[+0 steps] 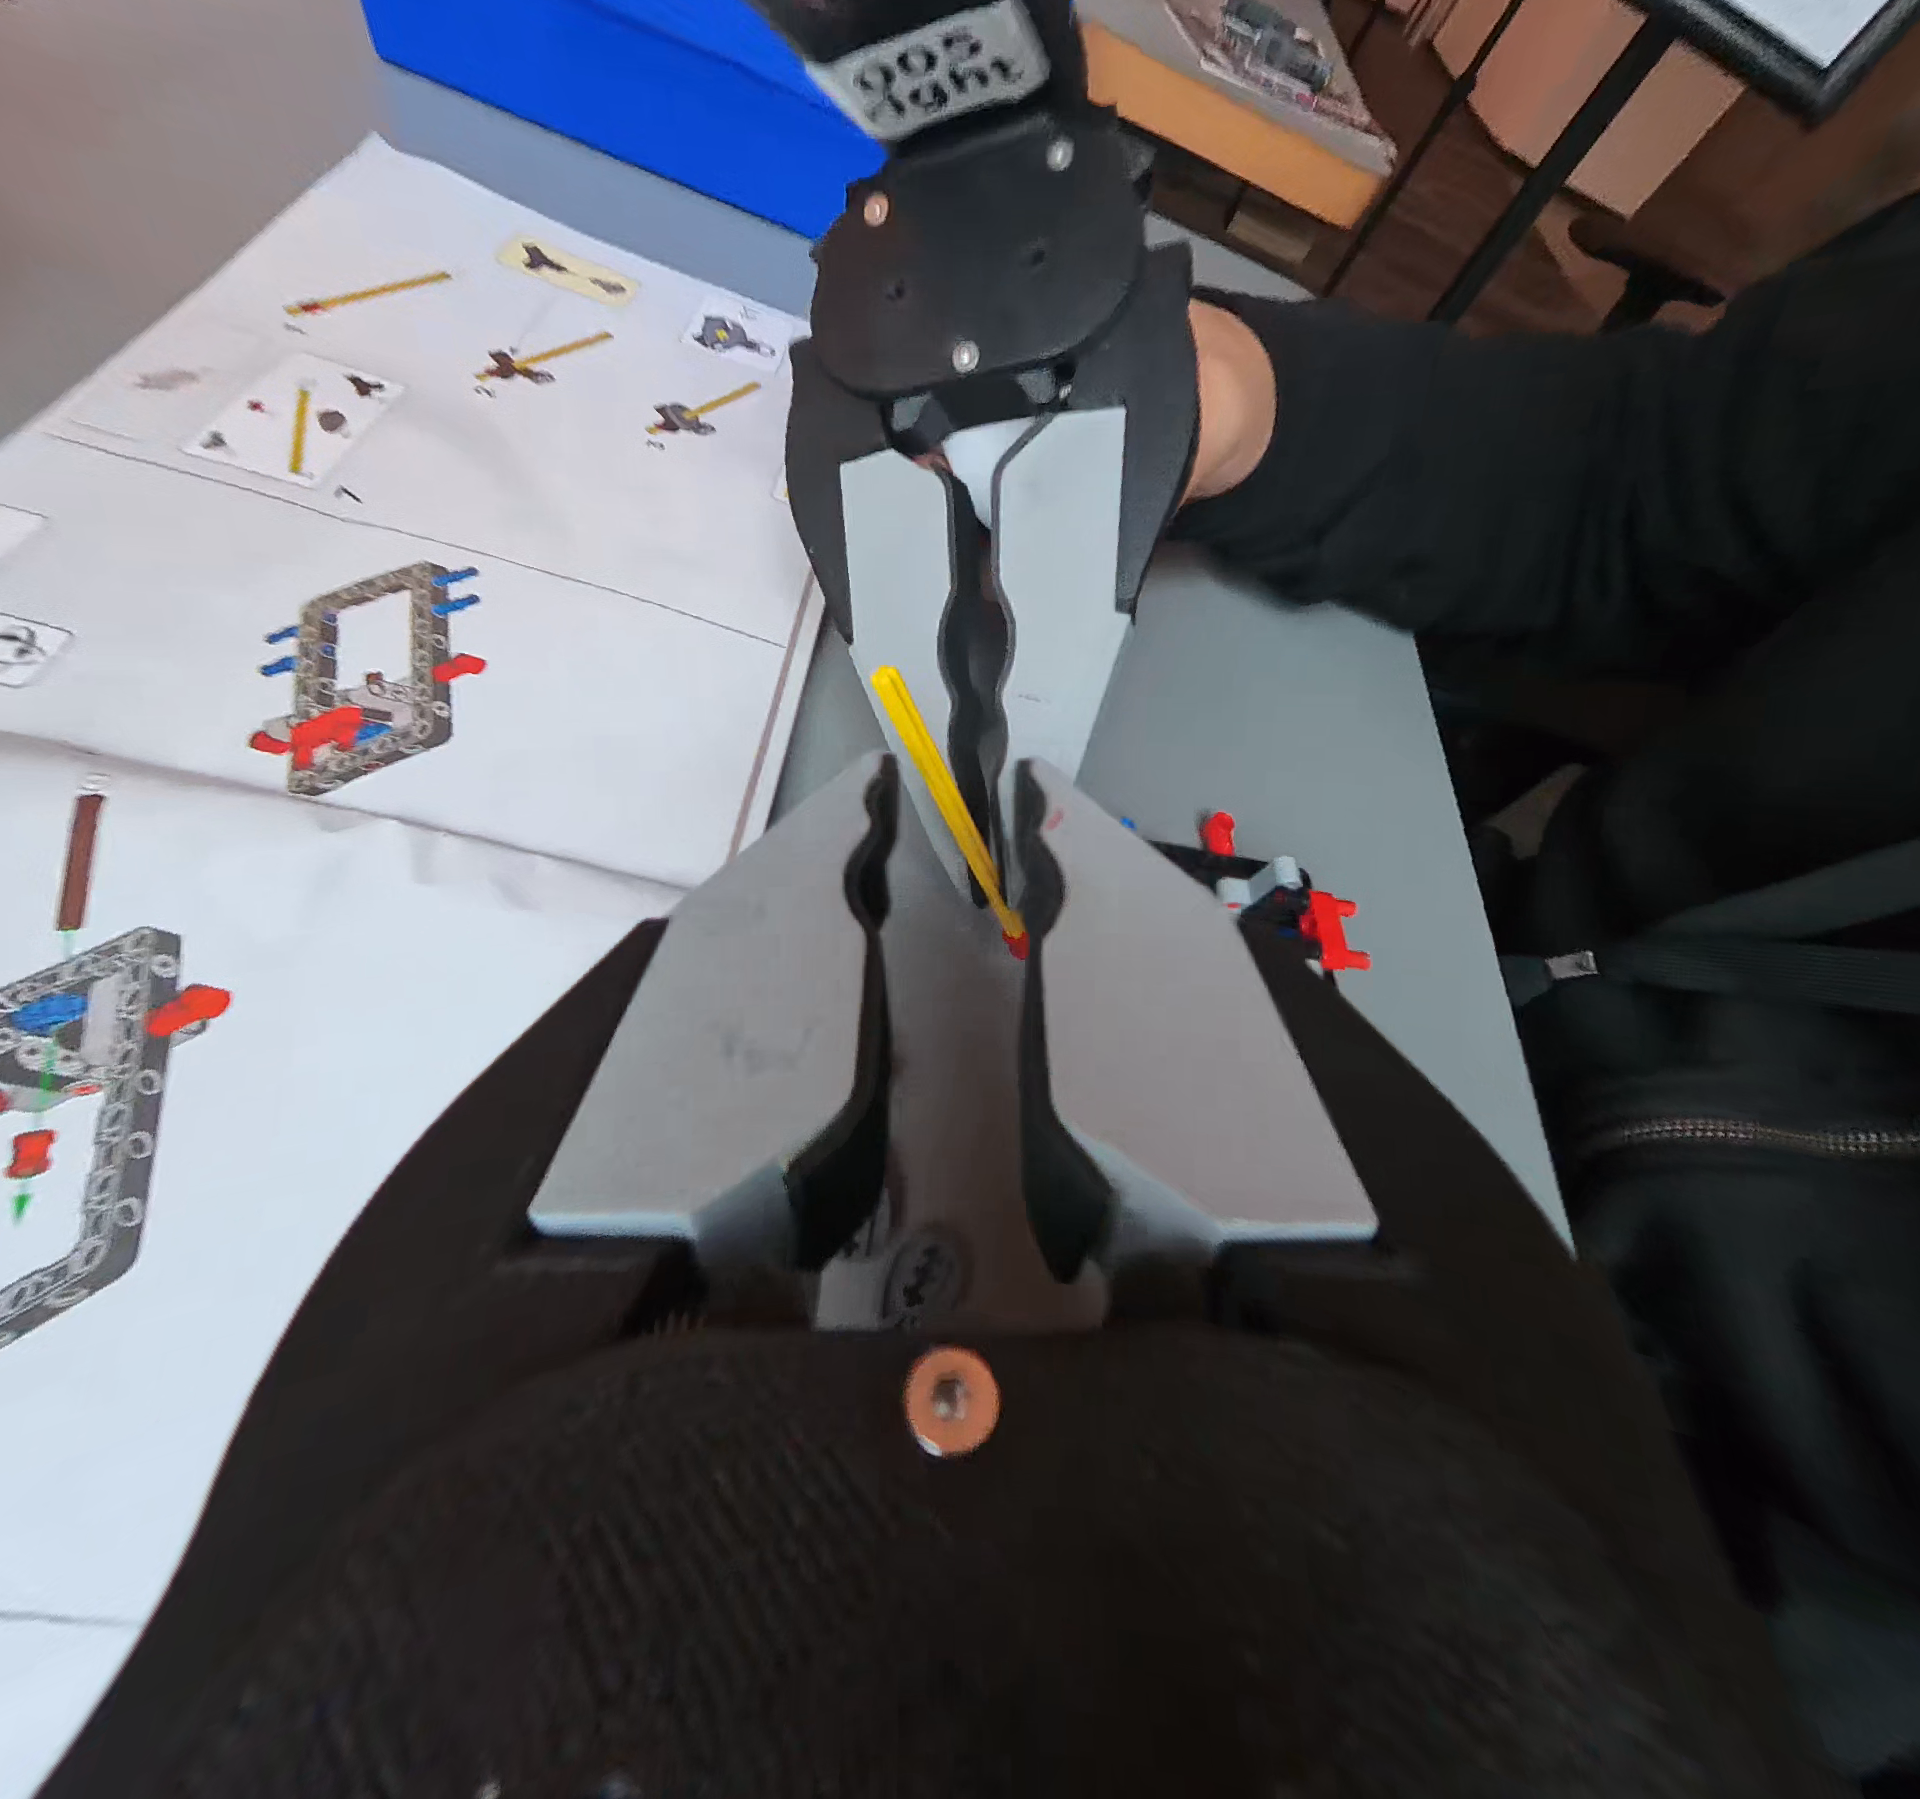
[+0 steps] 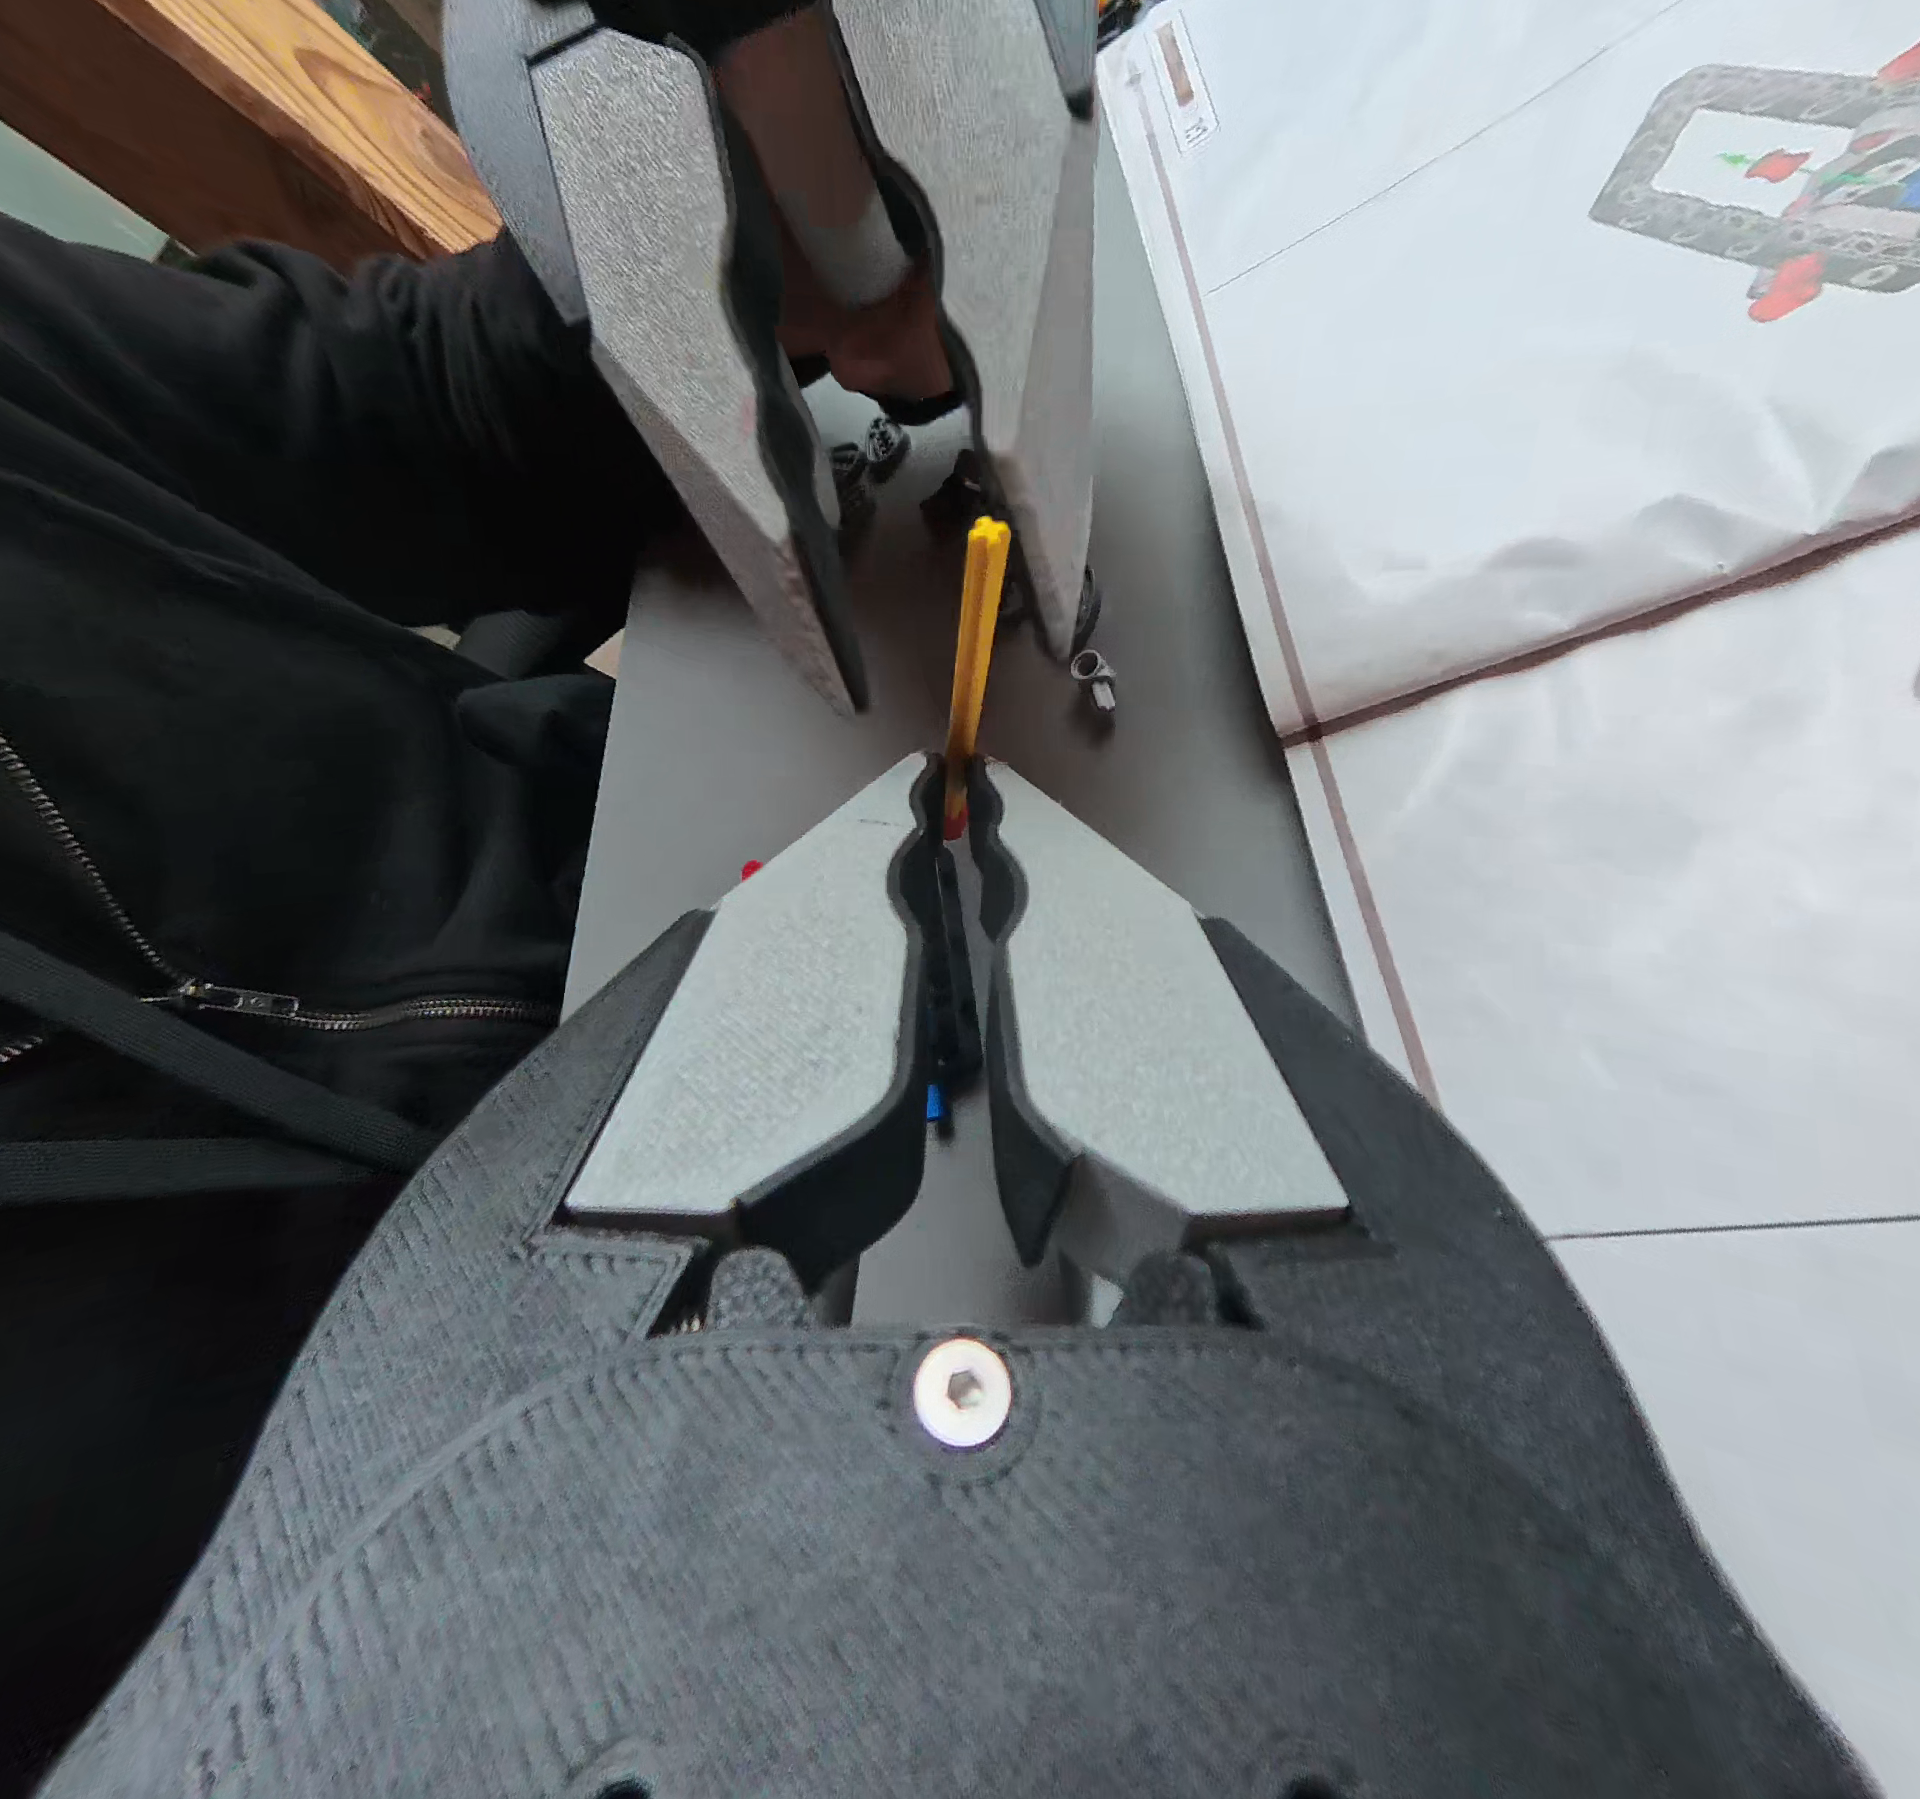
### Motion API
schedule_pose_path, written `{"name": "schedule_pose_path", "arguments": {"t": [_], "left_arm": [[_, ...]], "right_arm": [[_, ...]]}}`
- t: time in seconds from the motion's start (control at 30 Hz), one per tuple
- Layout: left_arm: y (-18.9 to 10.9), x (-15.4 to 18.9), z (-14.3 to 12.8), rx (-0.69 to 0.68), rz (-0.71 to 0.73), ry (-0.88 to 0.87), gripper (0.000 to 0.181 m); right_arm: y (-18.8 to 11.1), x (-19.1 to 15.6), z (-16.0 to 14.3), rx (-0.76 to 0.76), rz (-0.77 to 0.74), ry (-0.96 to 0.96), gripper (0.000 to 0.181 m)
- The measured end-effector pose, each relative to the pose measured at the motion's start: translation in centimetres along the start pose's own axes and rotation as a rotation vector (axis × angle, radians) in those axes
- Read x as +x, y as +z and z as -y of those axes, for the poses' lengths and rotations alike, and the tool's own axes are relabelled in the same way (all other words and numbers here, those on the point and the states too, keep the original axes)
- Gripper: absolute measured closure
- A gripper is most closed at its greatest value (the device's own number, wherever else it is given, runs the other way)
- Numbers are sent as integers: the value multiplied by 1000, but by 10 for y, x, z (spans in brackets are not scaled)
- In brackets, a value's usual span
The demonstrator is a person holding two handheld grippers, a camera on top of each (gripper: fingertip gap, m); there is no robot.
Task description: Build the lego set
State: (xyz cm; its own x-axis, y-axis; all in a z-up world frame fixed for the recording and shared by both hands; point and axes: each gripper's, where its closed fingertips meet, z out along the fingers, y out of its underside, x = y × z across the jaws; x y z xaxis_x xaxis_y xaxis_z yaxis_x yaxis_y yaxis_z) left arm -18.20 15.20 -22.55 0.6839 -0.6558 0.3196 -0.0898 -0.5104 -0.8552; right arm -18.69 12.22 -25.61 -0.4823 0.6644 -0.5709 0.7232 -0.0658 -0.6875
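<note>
Right tongs [image 1: 992,892] pinch a yellow axle [image 1: 940,793] between parted left tongs [image 1: 951,773].

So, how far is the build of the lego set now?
Early stage. Done: a small black assembly with red pins lies on the grey table. In hand: the right gripper clamps a yellow axle with a red piece at its end; the left gripper is open around it. Left: the grey frame drawn in the instruction sheets.
</note>
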Motion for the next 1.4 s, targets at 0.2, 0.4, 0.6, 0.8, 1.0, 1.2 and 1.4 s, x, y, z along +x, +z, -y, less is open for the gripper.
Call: {"name": "schedule_pose_path", "arguments": {"t": [0.2, 0.4, 0.6, 0.8, 1.0, 1.2, 1.4], "left_arm": [[3, -1, 3, 27, 5, -20, 179], [-22, -5, 35, 256, -21, -72, 179], [-30, -8, 43, 338, -21, -82, 178], [-29, -6, 41, 344, -57, -97, 179], [-28, -6, 31, 283, -75, -120, 178], [-25, -2, 31, 282, -89, -113, 179], [-25, 0, 30, 272, -84, -104, 179]], "right_arm": [[-2, 7, 4, 6, -109, -112, 180], [-7, 5, 18, 103, -117, -174, 163], [-5, 7, 21, 108, -199, -270, 178], [-5, 6, 19, 95, -206, -285, 178], [3, 5, 13, 56, -195, -291, 178], [9, 1, 13, 53, -181, -294, 178], [7, 0, 13, 67, -132, -248, 178]]}}
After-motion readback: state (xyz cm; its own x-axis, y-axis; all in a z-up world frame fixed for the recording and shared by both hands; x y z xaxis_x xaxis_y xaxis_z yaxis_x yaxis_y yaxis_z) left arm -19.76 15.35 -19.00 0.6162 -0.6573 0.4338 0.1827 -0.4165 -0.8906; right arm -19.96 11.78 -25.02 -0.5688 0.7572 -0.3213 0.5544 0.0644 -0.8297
